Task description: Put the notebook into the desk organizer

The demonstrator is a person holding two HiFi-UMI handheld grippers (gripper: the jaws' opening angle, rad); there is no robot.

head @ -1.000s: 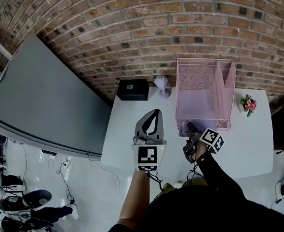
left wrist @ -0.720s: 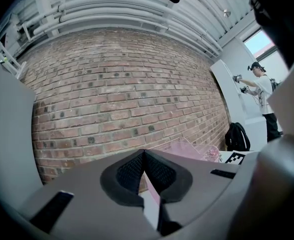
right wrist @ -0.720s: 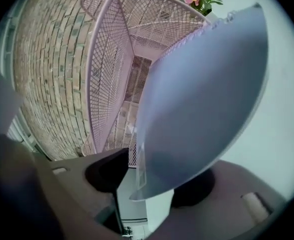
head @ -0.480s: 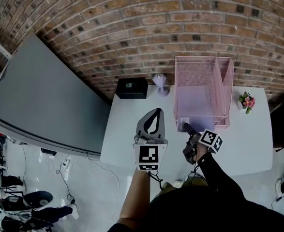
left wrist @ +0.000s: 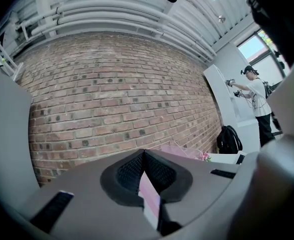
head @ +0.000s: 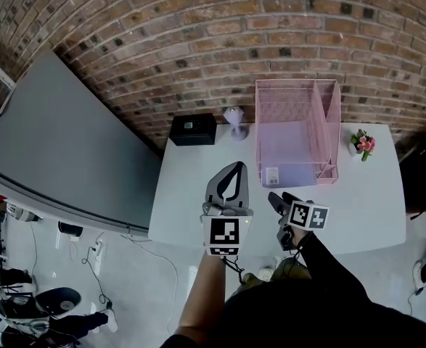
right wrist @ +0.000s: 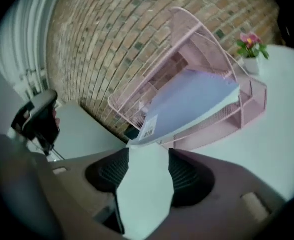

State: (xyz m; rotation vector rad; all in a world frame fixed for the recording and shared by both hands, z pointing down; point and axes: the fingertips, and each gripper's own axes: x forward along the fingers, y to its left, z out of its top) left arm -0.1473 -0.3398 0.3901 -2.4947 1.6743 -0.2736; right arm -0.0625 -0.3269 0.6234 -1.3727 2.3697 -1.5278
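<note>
In the head view, the pink mesh desk organizer is standing on the white table at the 1 o'clock side of both tools, against the brick wall. The lavender notebook is lying flat inside its wide compartment, with its labelled corner at the front rim. The left gripper is pointing toward 12 o'clock with its jaws pressed together. The right gripper is sitting just short of the organizer's front, apart from the notebook. A black box is resting at 11 o'clock from the left gripper, and a small flower pot is standing at 3 o'clock from the organizer.

In the left gripper view, the left gripper is showing its jaw tips meeting, with nothing between them. The organizer is peeking out at 1 o'clock.

In the right gripper view, the right gripper is standing spread: its jaws have just been opening, and only bare table is showing between them. The notebook is lying in the organizer at 12 o'clock, its barcode label nearest the jaws.
</note>
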